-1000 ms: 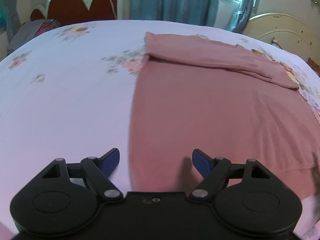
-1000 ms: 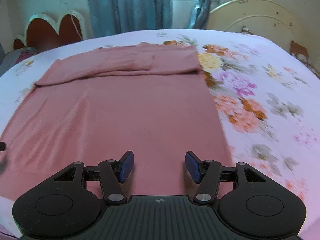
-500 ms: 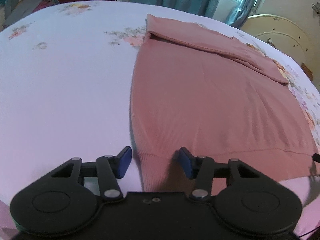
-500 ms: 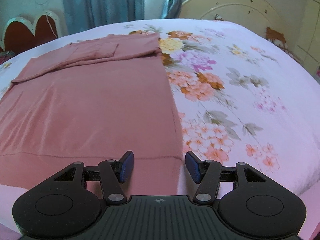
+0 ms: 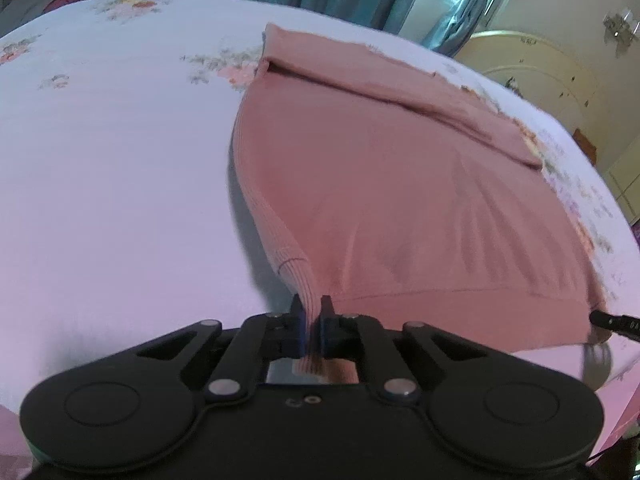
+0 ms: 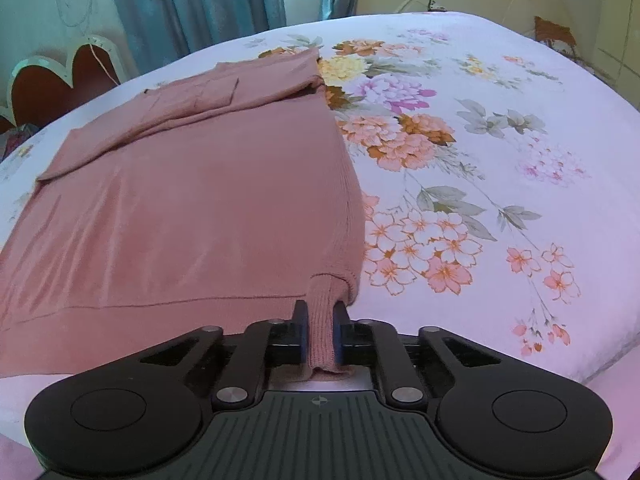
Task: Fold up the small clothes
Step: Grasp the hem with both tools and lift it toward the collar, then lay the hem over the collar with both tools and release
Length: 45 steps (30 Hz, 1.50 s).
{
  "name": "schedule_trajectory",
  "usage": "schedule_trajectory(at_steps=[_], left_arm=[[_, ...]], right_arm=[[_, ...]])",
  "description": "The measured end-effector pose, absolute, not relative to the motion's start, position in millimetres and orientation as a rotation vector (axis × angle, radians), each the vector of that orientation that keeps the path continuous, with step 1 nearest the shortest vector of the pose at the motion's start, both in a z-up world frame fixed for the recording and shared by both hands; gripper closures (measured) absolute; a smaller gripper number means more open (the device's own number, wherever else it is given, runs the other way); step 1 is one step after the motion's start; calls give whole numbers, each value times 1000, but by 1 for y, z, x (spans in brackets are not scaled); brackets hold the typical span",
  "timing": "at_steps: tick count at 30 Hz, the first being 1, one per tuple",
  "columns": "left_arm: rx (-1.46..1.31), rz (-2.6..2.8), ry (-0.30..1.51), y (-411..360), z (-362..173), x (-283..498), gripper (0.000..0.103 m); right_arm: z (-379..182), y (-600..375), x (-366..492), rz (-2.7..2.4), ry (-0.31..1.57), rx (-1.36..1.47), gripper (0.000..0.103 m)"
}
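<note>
**Both grippers clamped on hem corners**

Left gripper (image 5: 311,322) jaws closed on the near-left ribbed hem corner of the pink sweater (image 5: 400,184); right gripper (image 6: 320,330) jaws closed on the near-right corner; both held low, pointing forward along the bed (image 6: 500,152); sweater lies flat on the floral sheet, sleeves folded across its far end; pinched corners lifted slightly.

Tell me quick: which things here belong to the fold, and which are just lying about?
In the job: pink sweater; left gripper and right gripper, each shut on a hem corner.

Just there: floral bedsheet, blue curtains, heart-shaped headboard.
</note>
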<state>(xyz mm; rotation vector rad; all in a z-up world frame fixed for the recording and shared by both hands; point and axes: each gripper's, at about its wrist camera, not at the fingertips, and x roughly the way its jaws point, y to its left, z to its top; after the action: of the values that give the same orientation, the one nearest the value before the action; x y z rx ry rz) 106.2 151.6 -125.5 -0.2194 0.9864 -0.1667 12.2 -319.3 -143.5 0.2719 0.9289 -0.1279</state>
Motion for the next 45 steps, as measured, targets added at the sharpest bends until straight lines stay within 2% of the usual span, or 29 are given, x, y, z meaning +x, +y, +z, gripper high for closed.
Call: schedule_trajectory(at_steps=[10,21,33,45], left_arm=[[-275,-205,832,153,-81,136,97],[-306,-184,710,140,-50,238,98],[-323,-112,653,121,-48,370,98],[-305,5,752,108,-97,474,98]], right_arm=[[-96,-331,36,-92,801,369,94],[-67,-351,148,-69,677,388,94],[-82,-382,303,-74,656,461,94],[-145,-401,420,-124,784,608,94]])
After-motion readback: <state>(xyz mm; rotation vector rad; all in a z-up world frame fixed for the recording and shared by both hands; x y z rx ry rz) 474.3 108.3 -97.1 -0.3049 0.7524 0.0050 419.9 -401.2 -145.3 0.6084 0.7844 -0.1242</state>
